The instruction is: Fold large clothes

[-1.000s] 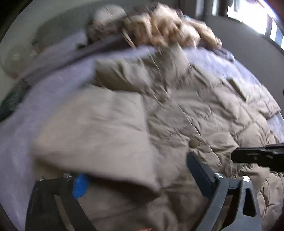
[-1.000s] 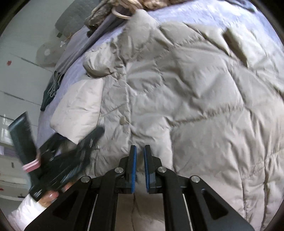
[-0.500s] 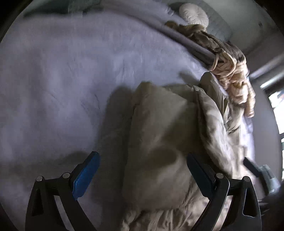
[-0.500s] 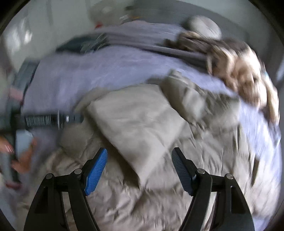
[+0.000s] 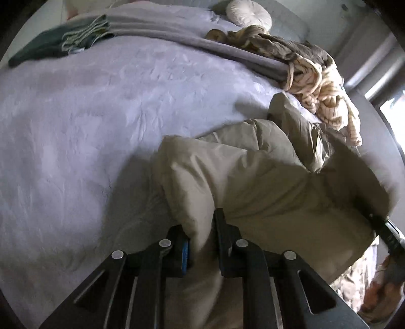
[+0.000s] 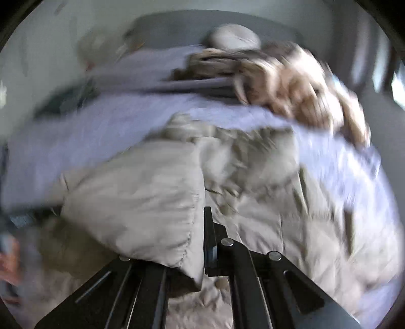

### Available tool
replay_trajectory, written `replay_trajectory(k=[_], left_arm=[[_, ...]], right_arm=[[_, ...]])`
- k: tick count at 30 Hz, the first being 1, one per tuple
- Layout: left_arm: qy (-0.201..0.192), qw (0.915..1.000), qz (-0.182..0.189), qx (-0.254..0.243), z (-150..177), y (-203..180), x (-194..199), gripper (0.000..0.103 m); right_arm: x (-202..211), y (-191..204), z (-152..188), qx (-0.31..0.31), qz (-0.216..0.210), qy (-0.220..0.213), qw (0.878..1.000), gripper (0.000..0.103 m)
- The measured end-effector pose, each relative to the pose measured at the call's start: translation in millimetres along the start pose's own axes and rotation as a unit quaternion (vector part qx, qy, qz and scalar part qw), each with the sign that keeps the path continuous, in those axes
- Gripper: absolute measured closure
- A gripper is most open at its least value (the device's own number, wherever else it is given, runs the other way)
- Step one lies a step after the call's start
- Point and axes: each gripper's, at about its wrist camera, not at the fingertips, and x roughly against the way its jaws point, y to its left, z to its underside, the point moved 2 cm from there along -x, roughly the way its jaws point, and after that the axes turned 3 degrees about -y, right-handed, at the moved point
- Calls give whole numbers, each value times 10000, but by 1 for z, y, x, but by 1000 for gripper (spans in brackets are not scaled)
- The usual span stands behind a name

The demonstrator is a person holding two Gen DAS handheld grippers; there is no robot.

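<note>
Bed (image 5: 101, 131) with pale lilac cover, wrinkled, filling most of left wrist view. Grey headboard (image 5: 291, 22) behind, grey wall, bright window strip (image 5: 389, 106) at far right edge. Right wrist view badly blurred.

One round cream cushion (image 5: 249, 12) at head of bed. One grey blanket (image 5: 177, 33) folded across far end. One dark green cloth (image 5: 48, 45) with pale fringe at far left corner. One heap of tan and cream knit (image 5: 321, 76) at right edge of bed.

One beige padded coat (image 5: 265, 182), lying on right part of bed, partly doubled over itself.

Left tool (image 5: 201, 243) just closed, pinching a fold of coat between blue-padded fingers. Right tool (image 6: 202, 240) just closed too, clamped on stitched edge of a puffy coat panel (image 6: 141, 202); left finger hidden under fabric. Right tool also visible at right edge of left view, a hand (image 5: 379, 291) below it.
</note>
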Motion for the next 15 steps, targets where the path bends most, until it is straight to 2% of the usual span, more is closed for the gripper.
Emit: replay_trajectory(k=[2, 3, 4, 5, 7, 8, 9, 10, 12, 13, 15], left_arm=[[20, 9998, -167, -122, -2, -4, -5, 84], [27, 9993, -318, -217, 0, -4, -8, 84], [68, 9989, -384, -258, 2, -3, -11, 84], [100, 9988, -423, -242, 3, -2, -13, 84], [105, 9980, -578, -230, 1, -3, -14, 81], [95, 9973, -690, -222, -1, -3, -11, 75], [53, 9957, -894, -218, -3, -1, -6, 54], [-56, 9943, -1044, -221, -5, 1, -1, 35], [-509, 9926, -1079, -229, -12, 4, 19, 33], [-595, 9929, -1008, -222, -18, 6, 27, 33], [-555, 9936, -966, -192, -26, 10, 26, 33]], right_arm=[[-4, -39, 9, -962, -263, 254, 9947, 98], [-11, -57, 18, -1439, -432, 463, 9876, 98], [-17, -76, 27, -1878, -483, 632, 9790, 96], [-22, -94, 38, -2343, -544, 773, 9676, 88], [-29, -126, 56, -3109, -763, 1003, 9420, 85], [-27, -139, 62, -3398, -897, 1010, 9307, 80], [-24, -147, 65, -3546, -974, 998, 9245, 76], [-17, -157, 65, -3622, -946, 966, 9223, 74], [-2, -170, 60, -3548, -737, 793, 9286, 61], [7, -177, 55, -3488, -689, 653, 9324, 58], [13, -185, 46, -3385, -726, 514, 9368, 39]])
